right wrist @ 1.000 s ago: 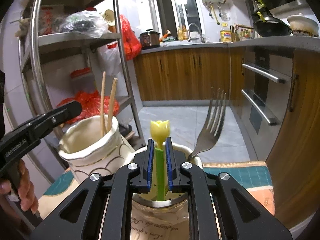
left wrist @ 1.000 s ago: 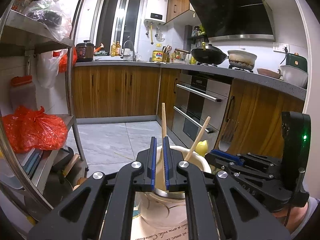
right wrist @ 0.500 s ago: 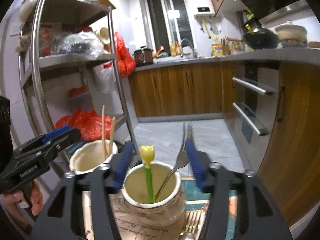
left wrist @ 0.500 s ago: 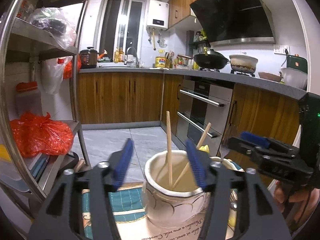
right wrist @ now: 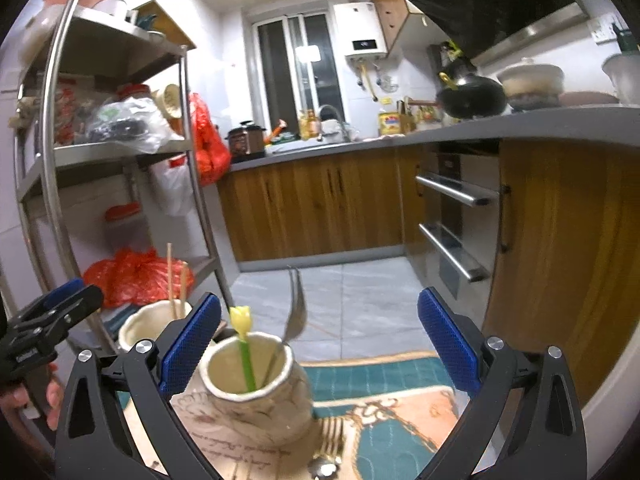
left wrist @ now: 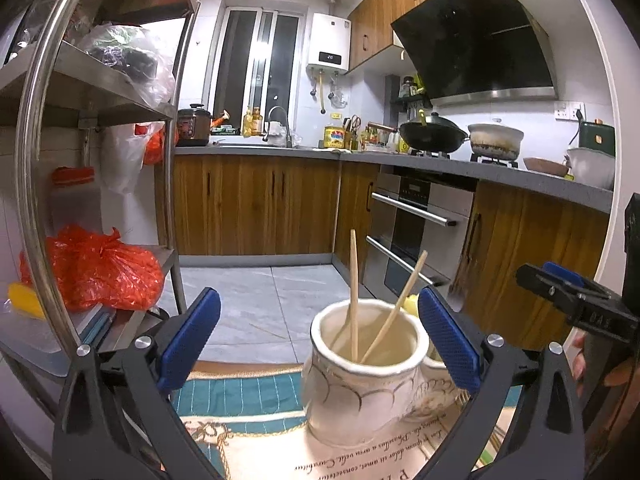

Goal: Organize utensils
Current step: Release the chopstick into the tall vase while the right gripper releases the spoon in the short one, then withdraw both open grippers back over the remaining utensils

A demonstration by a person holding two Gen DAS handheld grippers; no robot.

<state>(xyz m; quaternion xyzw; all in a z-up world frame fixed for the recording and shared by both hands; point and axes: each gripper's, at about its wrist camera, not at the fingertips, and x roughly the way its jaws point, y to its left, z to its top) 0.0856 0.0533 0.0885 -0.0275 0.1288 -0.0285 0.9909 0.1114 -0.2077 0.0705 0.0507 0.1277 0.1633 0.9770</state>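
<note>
The left gripper (left wrist: 319,338) has let go of the chopsticks (left wrist: 353,292), which stand loose in the left jar (left wrist: 362,376). The right gripper (right wrist: 319,338) has released the tulip stick (right wrist: 244,346), left in the right jar (right wrist: 256,394) beside the fork (right wrist: 294,308). Both jaws have just opened wide, empty.

jars (left wrist: 360,392) glossy ceramic | chopsticks (left wrist: 353,292) wood | fork (right wrist: 295,312) shiny metal

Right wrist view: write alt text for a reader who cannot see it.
The open right gripper, its jaws just spread and empty, hangs over a cream ceramic jar holding a green stick with a yellow tulip top and a metal fork. A second jar with two chopsticks stands behind to the left, beside the left gripper.
</note>
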